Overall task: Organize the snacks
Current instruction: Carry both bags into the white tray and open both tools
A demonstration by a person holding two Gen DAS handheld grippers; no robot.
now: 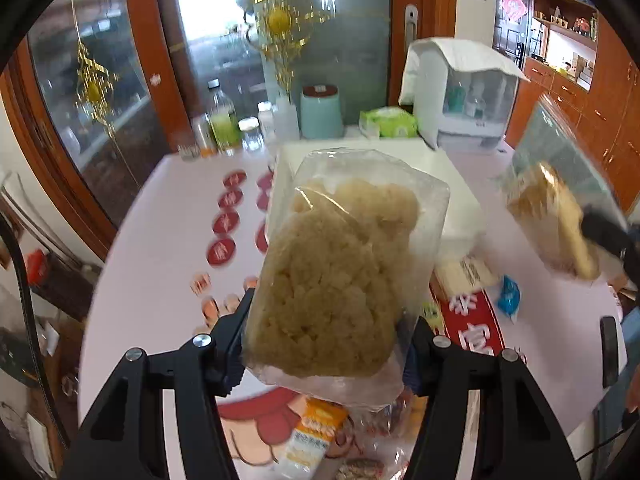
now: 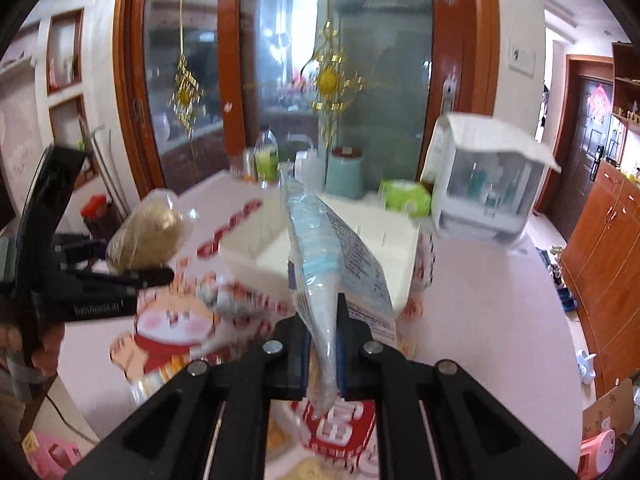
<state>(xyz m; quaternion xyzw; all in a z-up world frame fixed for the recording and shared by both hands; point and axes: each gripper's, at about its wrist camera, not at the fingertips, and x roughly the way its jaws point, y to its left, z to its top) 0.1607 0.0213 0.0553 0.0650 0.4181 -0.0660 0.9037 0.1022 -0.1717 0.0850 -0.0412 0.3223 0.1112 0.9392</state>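
Gripping snack bags (image 1: pixel 336 272) (both grippers), bin rim (image 2: pixel 240 258) beyond

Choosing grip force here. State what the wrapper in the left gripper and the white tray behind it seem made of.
Snack bag in the left gripper: thin clear plastic film, glossy; it creases, glints, and shows the pale crumbly cake through it. White tray: probably rigid plastic, smooth and semi-matte, with straight thin walls, though motion blur leaves that open.
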